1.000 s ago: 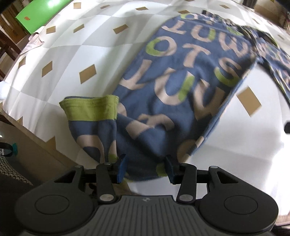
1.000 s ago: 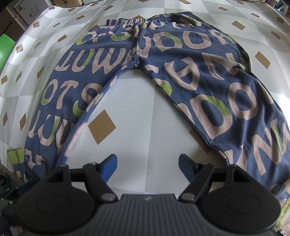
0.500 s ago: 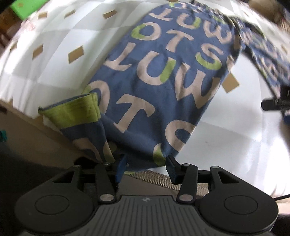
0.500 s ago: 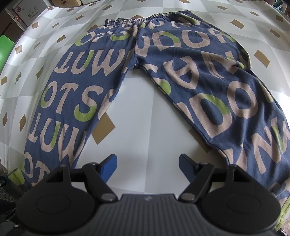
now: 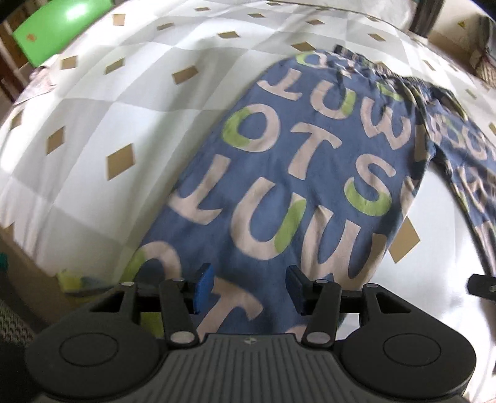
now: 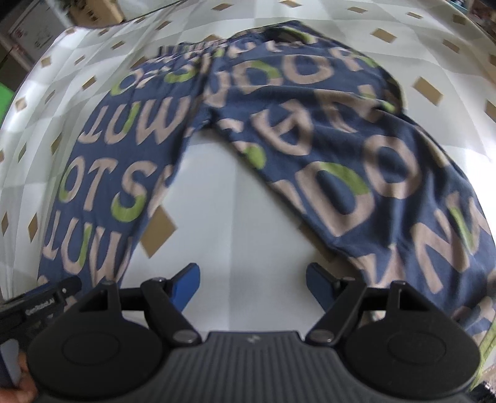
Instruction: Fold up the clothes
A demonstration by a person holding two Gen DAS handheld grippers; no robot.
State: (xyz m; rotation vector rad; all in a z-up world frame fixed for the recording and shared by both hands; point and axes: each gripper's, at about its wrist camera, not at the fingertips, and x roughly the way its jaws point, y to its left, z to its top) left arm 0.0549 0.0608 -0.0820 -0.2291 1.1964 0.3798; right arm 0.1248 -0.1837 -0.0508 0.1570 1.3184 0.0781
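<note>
Blue trousers (image 5: 294, 186) printed with big beige and green letters lie spread on the cloth-covered table, waistband at the far end. My left gripper (image 5: 248, 288) hovers over the lower end of the left leg. Its jaws are opening, and the cloth lies beneath and between them without being pinched. The leg's green cuff (image 5: 74, 280) hangs over the near table edge. My right gripper (image 6: 252, 288) stands open over bare tablecloth between the two legs of the trousers (image 6: 310, 124), holding nothing. The left gripper (image 6: 40, 300) shows at the lower left of the right wrist view.
The tablecloth (image 5: 93, 124) is white and grey with tan diamonds. A green object (image 5: 59, 28) sits beyond the far left corner, and boxes (image 6: 93, 12) stand behind the table. The table's near edge drops off at lower left. A hand (image 6: 21, 384) shows at the bottom left.
The left leg, bunched with its cuff folded up on the table, now lies stretched flat with the cuff over the edge. The left jaws have widened off the hem. The right gripper stayed open.
</note>
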